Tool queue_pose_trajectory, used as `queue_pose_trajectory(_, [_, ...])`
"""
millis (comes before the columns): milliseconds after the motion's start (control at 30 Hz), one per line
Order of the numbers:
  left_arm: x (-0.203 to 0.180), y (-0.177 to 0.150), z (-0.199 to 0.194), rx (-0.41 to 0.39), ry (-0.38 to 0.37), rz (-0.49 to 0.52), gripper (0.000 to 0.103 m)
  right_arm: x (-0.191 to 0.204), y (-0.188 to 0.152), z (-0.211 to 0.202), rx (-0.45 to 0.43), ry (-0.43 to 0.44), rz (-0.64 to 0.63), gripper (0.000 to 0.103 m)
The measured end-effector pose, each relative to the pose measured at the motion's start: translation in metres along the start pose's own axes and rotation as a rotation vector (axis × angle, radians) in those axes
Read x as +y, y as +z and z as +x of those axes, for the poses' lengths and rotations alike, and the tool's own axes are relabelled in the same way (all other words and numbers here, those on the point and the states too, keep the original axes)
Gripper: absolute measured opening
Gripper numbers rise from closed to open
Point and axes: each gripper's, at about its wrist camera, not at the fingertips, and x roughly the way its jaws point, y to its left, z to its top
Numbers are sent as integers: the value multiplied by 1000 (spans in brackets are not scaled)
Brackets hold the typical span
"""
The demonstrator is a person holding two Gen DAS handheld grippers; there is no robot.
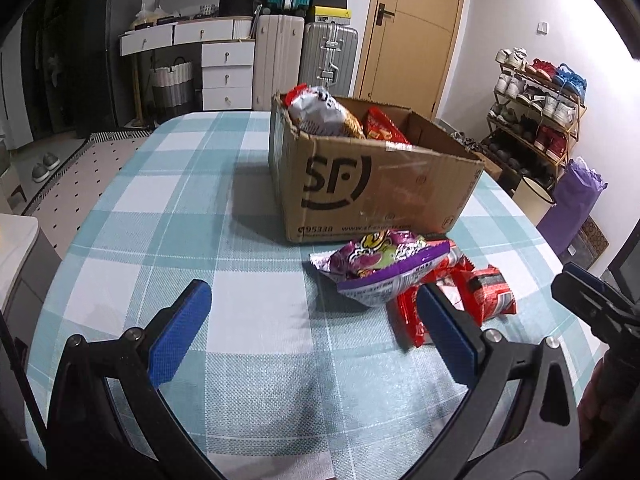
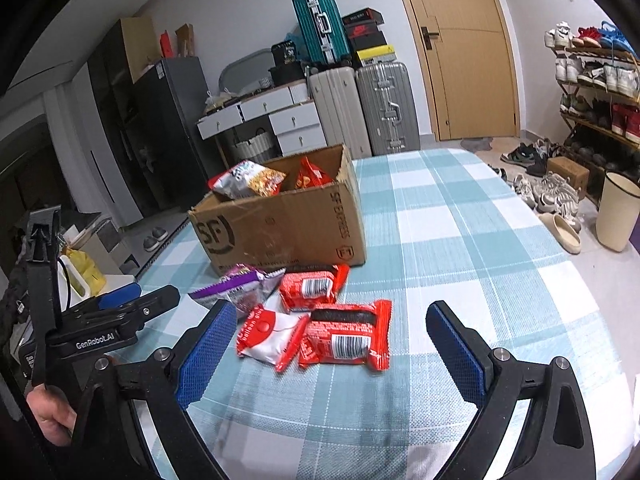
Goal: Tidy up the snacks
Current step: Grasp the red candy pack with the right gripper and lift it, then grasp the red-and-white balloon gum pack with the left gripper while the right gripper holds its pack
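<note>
An open cardboard box (image 1: 380,184) (image 2: 280,228) marked SF stands on the checked tablecloth (image 1: 240,240). It holds a silver and red chip bag (image 1: 320,110) (image 2: 248,178) and a red bag (image 1: 384,126) (image 2: 312,178). In front of the box lie a purple snack bag (image 1: 384,264) (image 2: 240,284), two red packets (image 2: 312,286) (image 2: 344,340) and a red and white packet (image 2: 272,334). My left gripper (image 1: 316,316) (image 2: 132,300) is open over bare cloth, left of the purple bag. My right gripper (image 2: 332,308) (image 1: 592,300) is open, low above the near red packet.
Beyond the table's far end are suitcases (image 2: 360,108), a white drawer unit (image 1: 228,72) and a wooden door (image 2: 468,60). On the right stand a shoe rack (image 1: 536,112), loose shoes (image 2: 552,192) and a cream bin (image 2: 616,216). A hand (image 2: 52,416) holds the left gripper.
</note>
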Motion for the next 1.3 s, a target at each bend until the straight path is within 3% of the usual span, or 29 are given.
queue_pose_trajectory(767, [24, -15, 39, 64, -12, -56, 102, -17, -10, 78, 202, -99, 45, 93])
queue_pose_trajectory(967, [27, -16, 40, 66, -14, -64, 102, -12, -8, 94, 245, -135, 18, 84])
queue_pose_trajectory(1133, [30, -18, 37, 68, -17, -74, 102, -1, -7, 101, 259, -140, -46, 54])
queue_pose_trajectory(1300, [32, -19, 31, 58, -13, -69, 102, -5, -8, 98, 251, -113, -24, 48])
